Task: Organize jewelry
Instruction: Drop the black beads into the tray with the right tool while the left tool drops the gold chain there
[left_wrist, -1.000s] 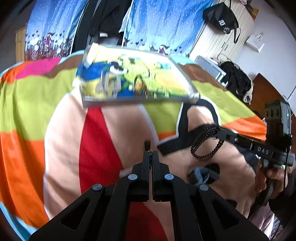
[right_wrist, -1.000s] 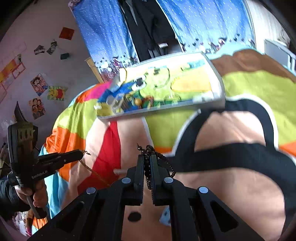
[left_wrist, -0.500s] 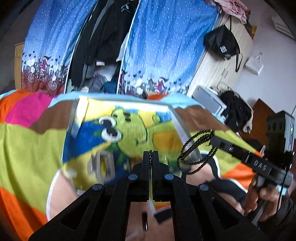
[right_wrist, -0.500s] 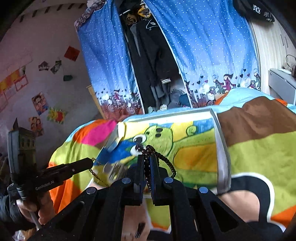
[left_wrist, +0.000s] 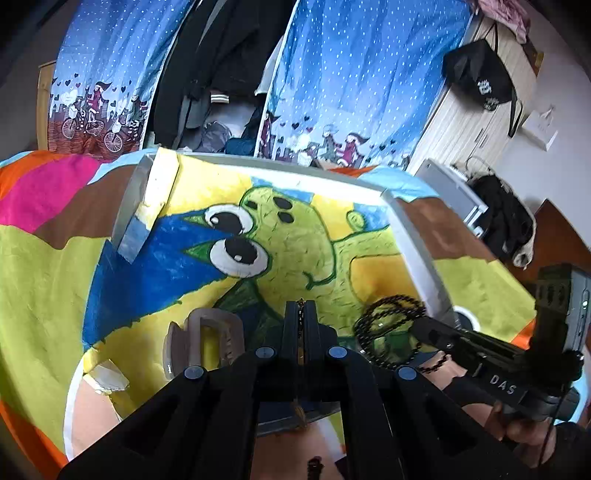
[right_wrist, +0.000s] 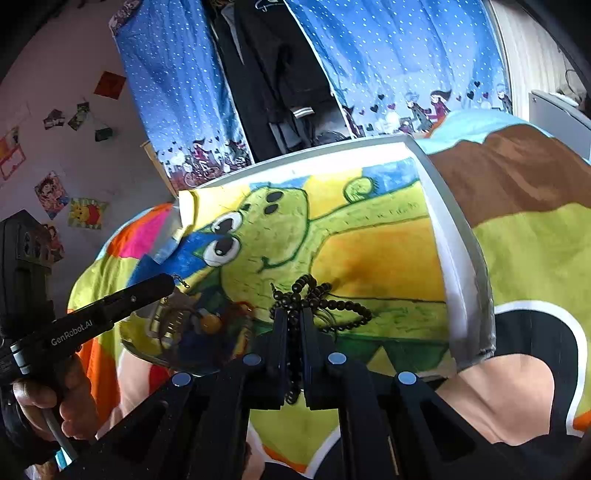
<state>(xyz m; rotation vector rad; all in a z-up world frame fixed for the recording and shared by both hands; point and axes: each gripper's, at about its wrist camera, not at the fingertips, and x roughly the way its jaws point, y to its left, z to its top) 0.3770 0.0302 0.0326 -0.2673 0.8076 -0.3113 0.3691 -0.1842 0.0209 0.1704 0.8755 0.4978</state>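
Black beaded bracelet (right_wrist: 317, 299), clamped in the right gripper (right_wrist: 294, 317), and a thin gold chain (right_wrist: 180, 281) pinched by the left gripper (left_wrist: 300, 314), have moved from the bedspread to above the white cartoon-lined tray (right_wrist: 456, 258), ready for release.

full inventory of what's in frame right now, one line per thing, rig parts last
Tray: 1, white rim, green cartoon drawing as liner, on the bedspread.
Beaded bracelet: 1, black, clamped in the right tool, over the tray.
Thin chain: 1, gold-coloured, pinched in the left tool.
Hair claw clip: 1, beige, near left part of the tray.
Other pieces beside the clip: count unclear, orange and dark.
Bedspread: 1, multicoloured.
Curtains: 2, blue with white dots, behind the bed.
Black bag: 1, hanging on a pale cabinet.
Left tool: black, shut.
Right tool: black, shut.
Hands: 2, one on each handle.
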